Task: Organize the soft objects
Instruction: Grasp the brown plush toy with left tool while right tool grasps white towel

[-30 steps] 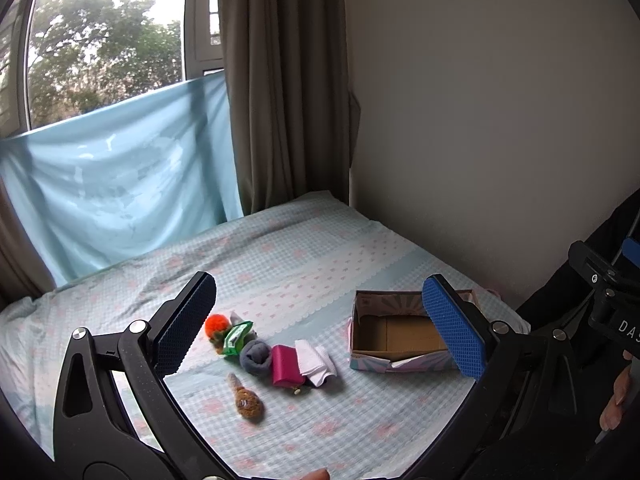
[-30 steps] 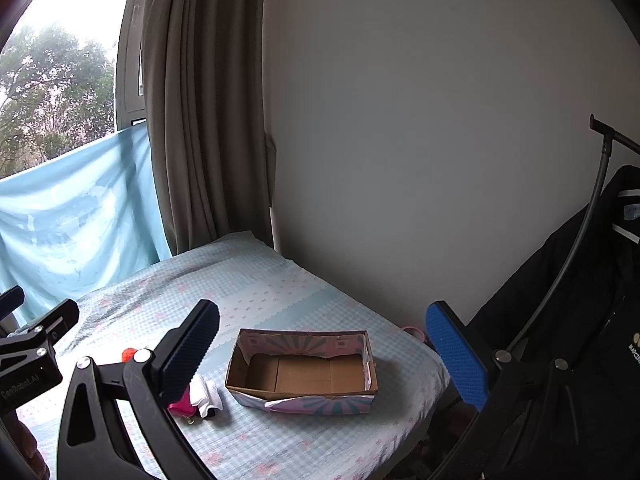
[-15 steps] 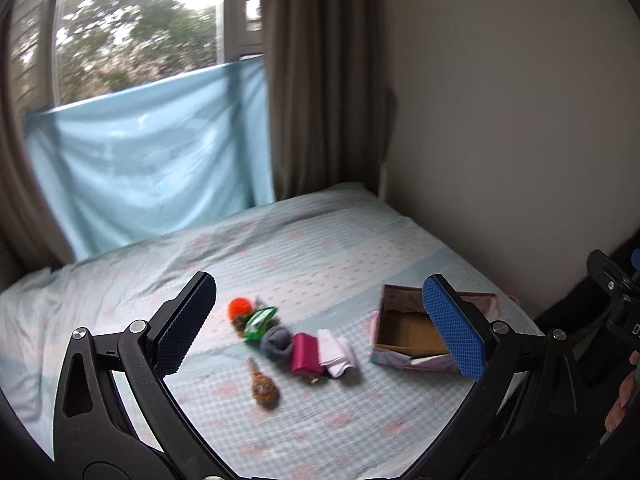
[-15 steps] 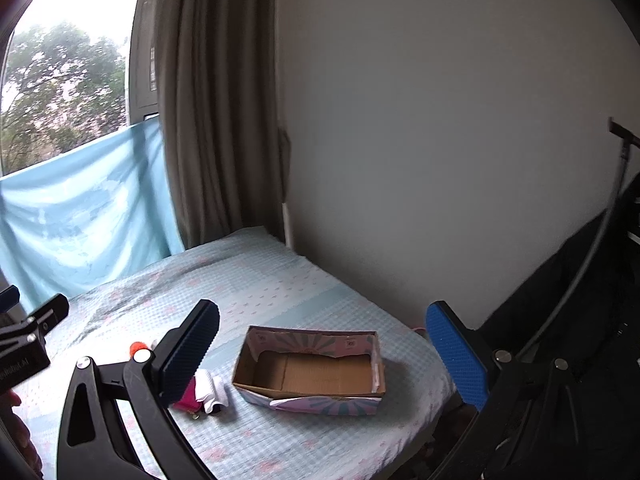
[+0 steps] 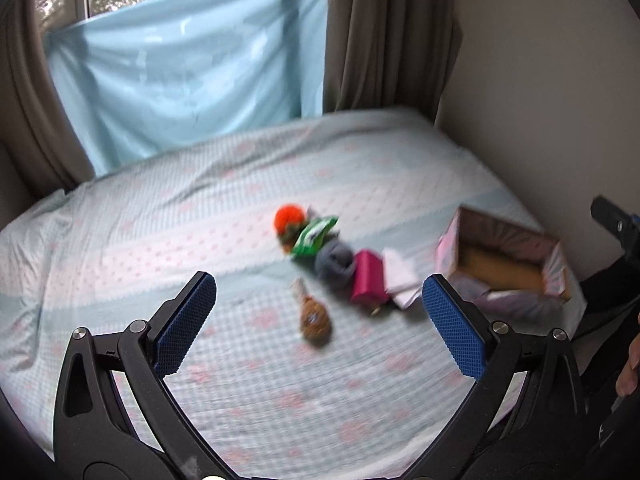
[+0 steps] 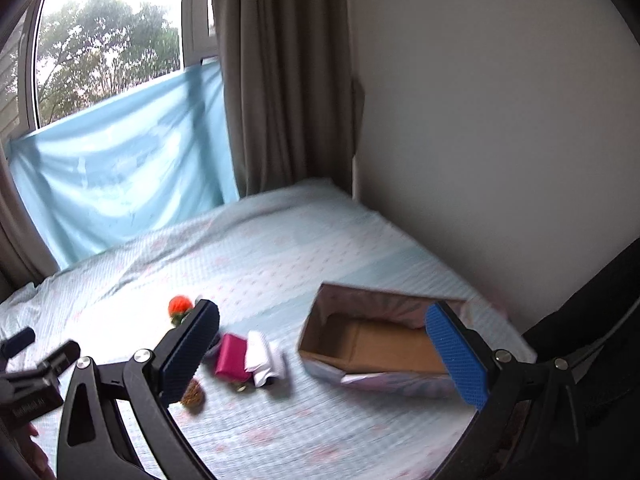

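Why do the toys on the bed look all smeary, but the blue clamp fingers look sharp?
Left wrist view: motion blur smears the orange ball, grey sock and box, while the left gripper is crisp, being fixed to the camera. Right wrist view: bed and box are softer too, the window glares white, and fisheye bends the edges.

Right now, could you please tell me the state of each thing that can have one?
left gripper: open, holding nothing
right gripper: open, holding nothing
cardboard box: open-topped, empty
soft items: loose on the bed, outside the box
curtain: drawn aside
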